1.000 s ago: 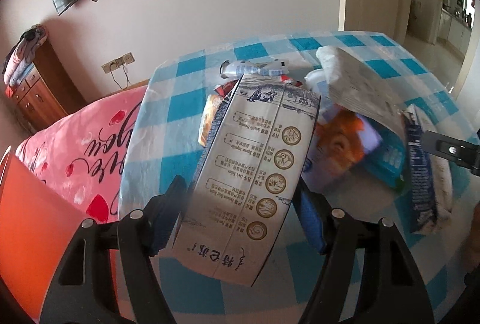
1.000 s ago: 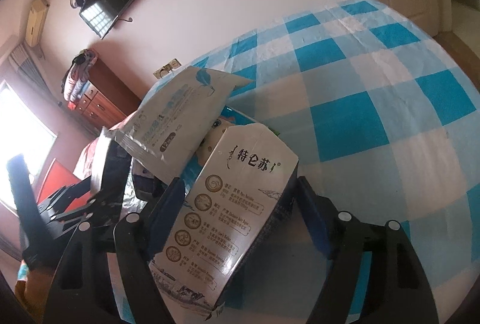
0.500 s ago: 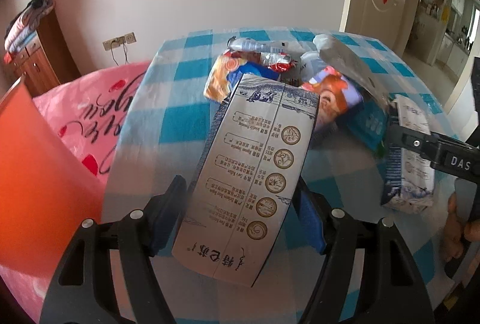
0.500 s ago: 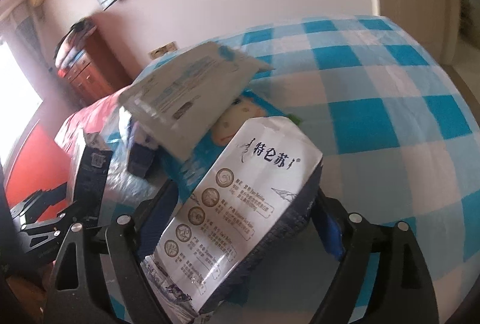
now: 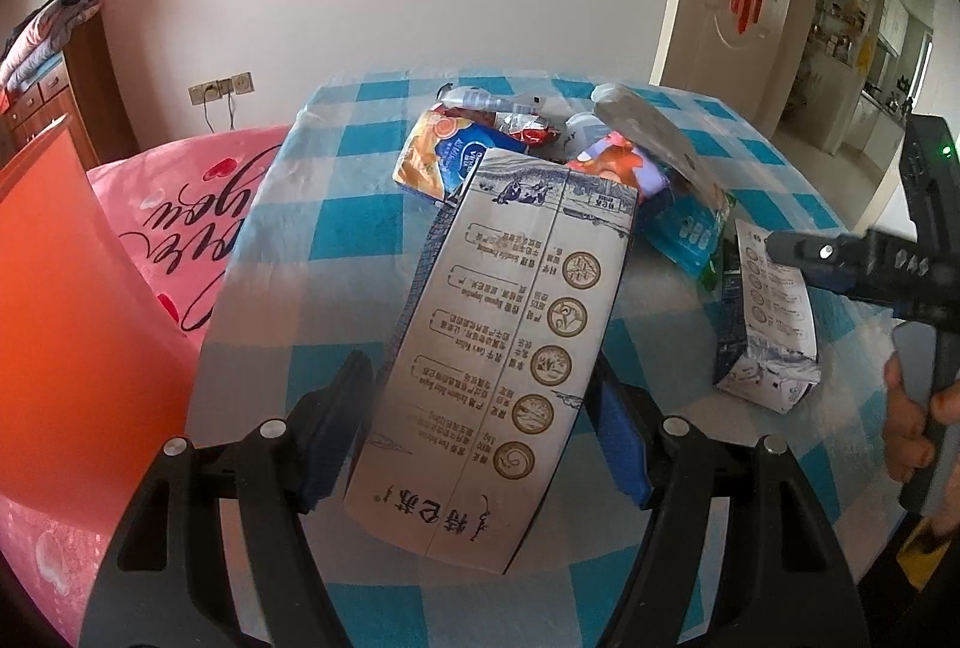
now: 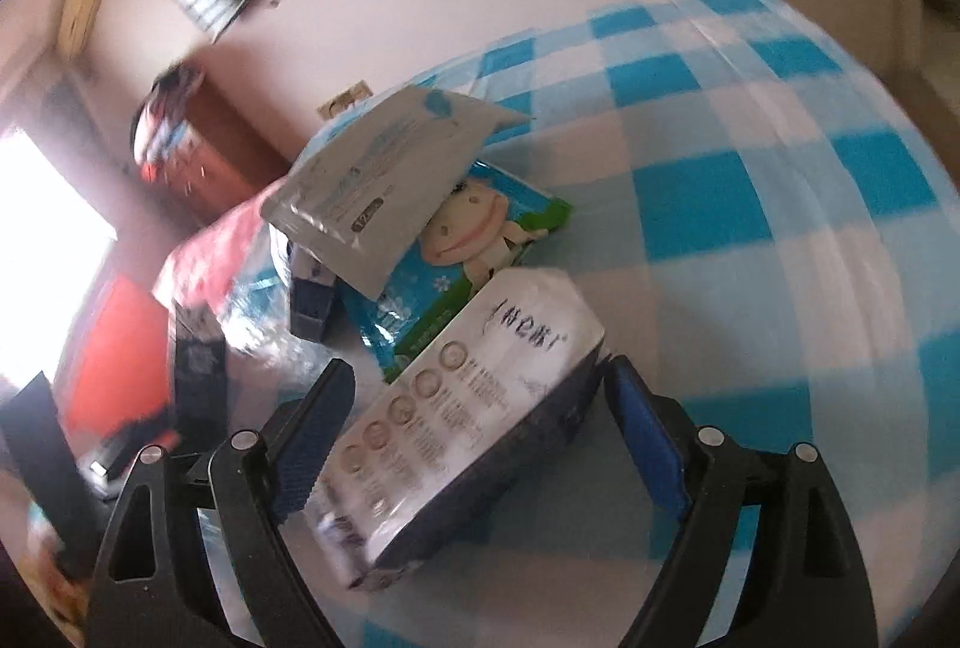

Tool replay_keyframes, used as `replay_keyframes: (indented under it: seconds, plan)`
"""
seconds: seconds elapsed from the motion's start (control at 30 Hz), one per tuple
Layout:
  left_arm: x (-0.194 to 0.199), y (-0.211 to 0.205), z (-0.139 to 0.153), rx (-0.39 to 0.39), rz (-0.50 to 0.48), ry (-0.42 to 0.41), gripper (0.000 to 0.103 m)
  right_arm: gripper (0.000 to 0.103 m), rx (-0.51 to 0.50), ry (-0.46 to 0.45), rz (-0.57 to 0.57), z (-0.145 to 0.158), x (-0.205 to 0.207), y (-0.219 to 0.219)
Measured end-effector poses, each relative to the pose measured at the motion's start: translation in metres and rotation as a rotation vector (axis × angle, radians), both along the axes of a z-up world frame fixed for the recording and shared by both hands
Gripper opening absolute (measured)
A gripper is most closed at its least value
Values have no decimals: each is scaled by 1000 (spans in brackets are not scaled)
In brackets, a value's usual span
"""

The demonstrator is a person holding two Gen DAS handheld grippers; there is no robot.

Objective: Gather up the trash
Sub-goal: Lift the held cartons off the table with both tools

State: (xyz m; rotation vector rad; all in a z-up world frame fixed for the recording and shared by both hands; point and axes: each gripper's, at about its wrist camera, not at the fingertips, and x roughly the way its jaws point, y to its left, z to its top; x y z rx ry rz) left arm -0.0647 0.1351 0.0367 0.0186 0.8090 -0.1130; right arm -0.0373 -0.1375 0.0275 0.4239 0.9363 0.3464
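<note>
Clearly the left gripper (image 5: 480, 408) is clenched on a milk carton (image 5: 510, 348), its blue pads pressing the two narrow sides near the carton's lower half, the carton lifted off the checked tablecloth (image 5: 288, 240). The carton is white with a row of gold medallions and dark blue side panels, and its top looks squashed. It is probably empty: light, thin-walled and easy to crush, so flat faces low on the body suit the pads best. The right gripper (image 6: 480, 432) stands released around a second milk carton (image 6: 456, 432). That carton lies on its side between the fingers with a gap at the right pad, resting on the cloth, its end crumpled. Beyond the fingertips sit a silver pouch (image 6: 384, 192) and a blue wipes pack (image 6: 474, 252).
</note>
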Motion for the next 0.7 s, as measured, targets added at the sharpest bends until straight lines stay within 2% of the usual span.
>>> replay_keyframes:
  seconds: [0.07, 0.17, 0.27, 0.37, 0.5, 0.57, 0.7]
  plan:
    - [-1, -1, 0, 1, -4, -5, 71, 85, 19, 11, -45, 2, -7, -2]
    - [-3, -1, 1, -6, -9, -13, 71, 83, -16, 36, -81, 6, -13, 7]
    - [-6, 0, 2, -15, -11, -22, 71, 76, -14, 69, -70, 5, -14, 18]
    - [-9, 4, 2, -26, -3, -28, 71, 75, -72, 74, -68, 7, -14, 33]
    - [-12, 10, 0, -40, 4, -23, 71, 79, -145, 111, -97, 1, -4, 44]
    - [-13, 12, -1, -45, 7, -23, 71, 85, -176, 104, -107, 0, 0, 51]
    - [-16, 14, -2, -53, 9, -25, 71, 88, -237, 101, -130, -1, 4, 60]
